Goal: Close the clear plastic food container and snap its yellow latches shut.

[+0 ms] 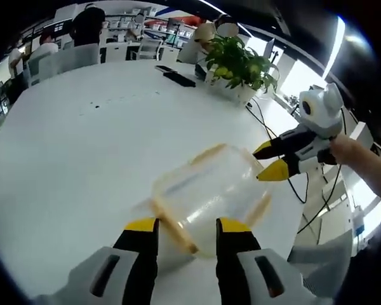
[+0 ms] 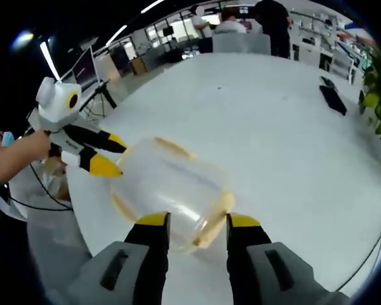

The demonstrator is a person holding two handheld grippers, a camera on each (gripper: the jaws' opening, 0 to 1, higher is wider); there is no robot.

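**Container between two tools on the counter**

The clear plastic container (image 1: 206,194) sits on the white counter (image 1: 82,146), its yellow latches (image 1: 174,227) showing at the edges. The left tool (image 1: 187,230) stands wide at its near edge, one latch between the jaws. The right tool (image 2: 193,225) is likewise wide, at the opposite edge. A potted plant (image 1: 238,67) stands far off.

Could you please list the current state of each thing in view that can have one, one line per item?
Clear container: on the white table, between both tools; closed or not, cannot tell.
Yellow latches: blurred, snapped or not unclear.
Left tool: open, one jaw either side of a latch.
Right tool: open, straddling the container's edge.
Potted plant: upright.
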